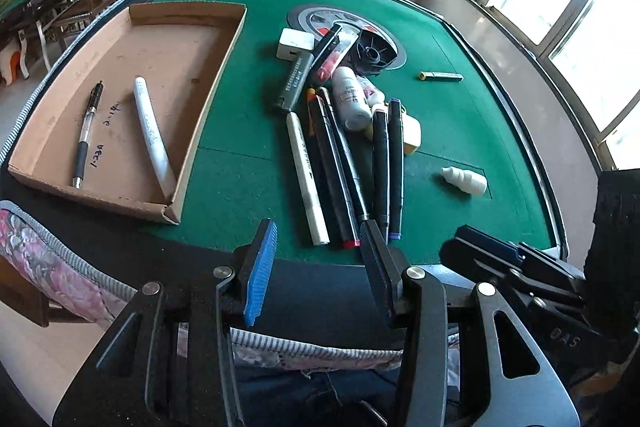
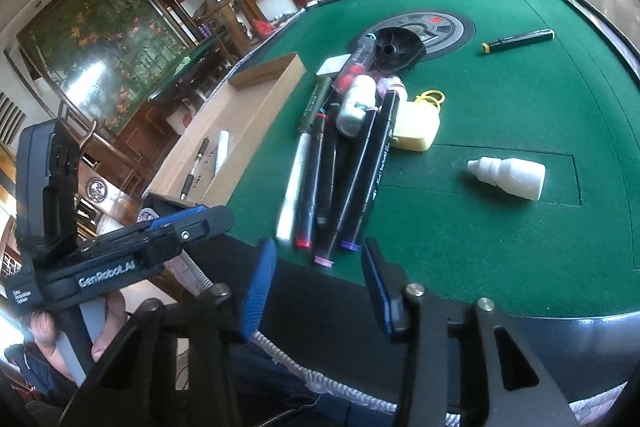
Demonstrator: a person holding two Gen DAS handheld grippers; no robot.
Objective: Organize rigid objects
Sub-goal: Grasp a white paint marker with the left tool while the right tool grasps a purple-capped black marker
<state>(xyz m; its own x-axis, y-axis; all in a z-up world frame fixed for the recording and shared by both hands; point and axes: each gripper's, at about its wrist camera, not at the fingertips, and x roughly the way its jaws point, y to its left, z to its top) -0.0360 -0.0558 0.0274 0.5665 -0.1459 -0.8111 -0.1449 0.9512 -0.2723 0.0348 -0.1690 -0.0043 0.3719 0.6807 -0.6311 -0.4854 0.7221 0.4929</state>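
A cardboard tray (image 1: pixel 224 67) lies on the left of the green table and holds a black pen (image 1: pixel 86 131) and a white marker (image 1: pixel 150 131); it also shows in the right wrist view (image 2: pixel 256 115). A pile of markers (image 1: pixel 344 163), bottles and small items lies mid-table, also in the right wrist view (image 2: pixel 332 163). A small white dropper bottle (image 1: pixel 466 181) (image 2: pixel 510 177) lies apart to the right. A black marker with a yellow end (image 1: pixel 440 76) (image 2: pixel 518 41) lies farther back. My left gripper (image 1: pixel 320 239) is open and empty at the near edge. My right gripper (image 2: pixel 318 259) is open and empty, just short of the marker tips.
A round black hub (image 1: pixel 348 27) sits in the table's centre with a black disc (image 2: pixel 398 49) on it. A pale yellow case (image 2: pixel 416 127) and a yellow rubber band (image 2: pixel 430 97) lie by the pile. The table's dark padded rim (image 2: pixel 320 307) runs below both grippers.
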